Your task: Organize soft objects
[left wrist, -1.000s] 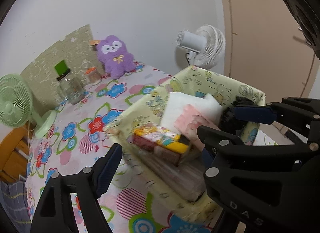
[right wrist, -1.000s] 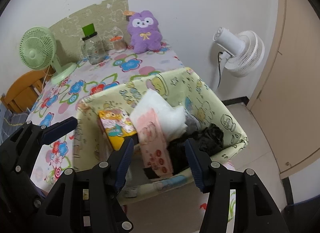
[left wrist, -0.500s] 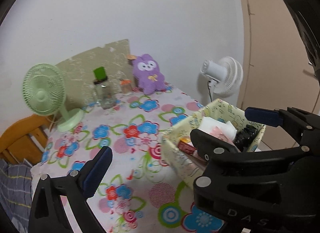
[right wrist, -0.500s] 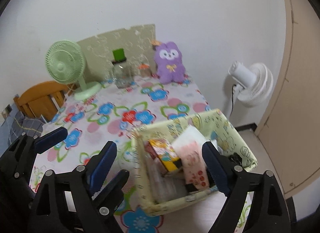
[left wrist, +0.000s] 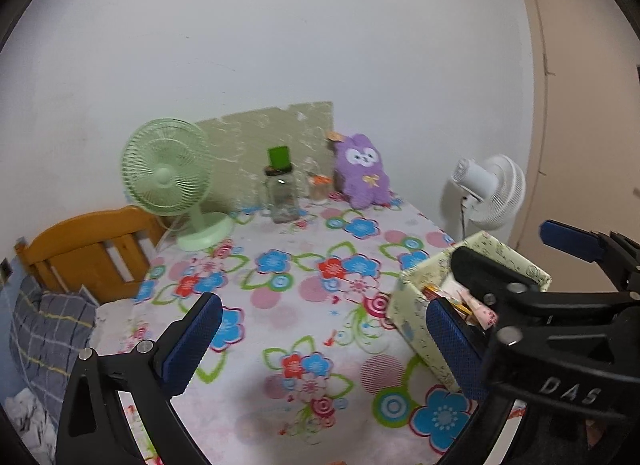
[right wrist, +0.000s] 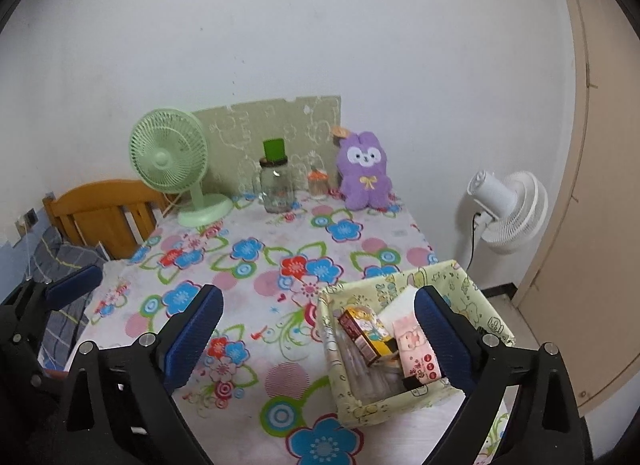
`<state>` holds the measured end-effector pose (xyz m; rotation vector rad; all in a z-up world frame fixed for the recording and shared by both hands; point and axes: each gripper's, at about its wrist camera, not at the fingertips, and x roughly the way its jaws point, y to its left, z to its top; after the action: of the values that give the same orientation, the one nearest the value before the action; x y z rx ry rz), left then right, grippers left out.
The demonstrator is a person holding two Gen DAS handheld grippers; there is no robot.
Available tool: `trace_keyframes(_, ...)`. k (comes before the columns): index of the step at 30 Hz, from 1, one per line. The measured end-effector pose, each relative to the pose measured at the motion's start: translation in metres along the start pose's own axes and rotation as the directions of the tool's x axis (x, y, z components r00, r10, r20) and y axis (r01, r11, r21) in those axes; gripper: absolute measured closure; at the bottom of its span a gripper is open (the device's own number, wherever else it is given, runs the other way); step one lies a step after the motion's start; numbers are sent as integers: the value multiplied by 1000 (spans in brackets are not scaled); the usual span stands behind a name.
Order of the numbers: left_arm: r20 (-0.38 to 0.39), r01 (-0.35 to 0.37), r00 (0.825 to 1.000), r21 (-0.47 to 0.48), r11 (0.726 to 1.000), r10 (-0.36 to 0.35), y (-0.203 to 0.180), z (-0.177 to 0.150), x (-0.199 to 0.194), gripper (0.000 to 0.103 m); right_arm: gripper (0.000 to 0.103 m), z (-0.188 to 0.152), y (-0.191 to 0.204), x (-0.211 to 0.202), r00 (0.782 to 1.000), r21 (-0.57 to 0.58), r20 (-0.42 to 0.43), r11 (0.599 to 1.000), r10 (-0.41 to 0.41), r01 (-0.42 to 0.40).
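Both tongs apart, right tongs (right wrist: 318, 323) opening, empty; basket (right wrist: 486, 315) contents plain only from right wrist

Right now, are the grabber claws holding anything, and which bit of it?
Nothing is held. The left gripper is open and empty; the right gripper is opening, nothing between its jaws.

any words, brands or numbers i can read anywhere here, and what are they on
"DAS": raised letters on the black frame of the right gripper, seen in the left wrist view.
Pink tissue pack in the yellow fabric basket: red print, too small to read.
Yellow and red box in the basket: cartoon print, lettering too blurred to read.
Nothing else legible.
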<state>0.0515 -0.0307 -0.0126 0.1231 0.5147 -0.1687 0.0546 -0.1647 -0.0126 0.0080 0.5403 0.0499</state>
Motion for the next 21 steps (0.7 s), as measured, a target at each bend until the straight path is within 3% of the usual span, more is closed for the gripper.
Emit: trace_keyframes(21, 97, -122, 986, -140, 983, 136, 45, -13, -59, 0, 0, 0, 10, -52, 992, 15, 125, 1000, 24, -27)
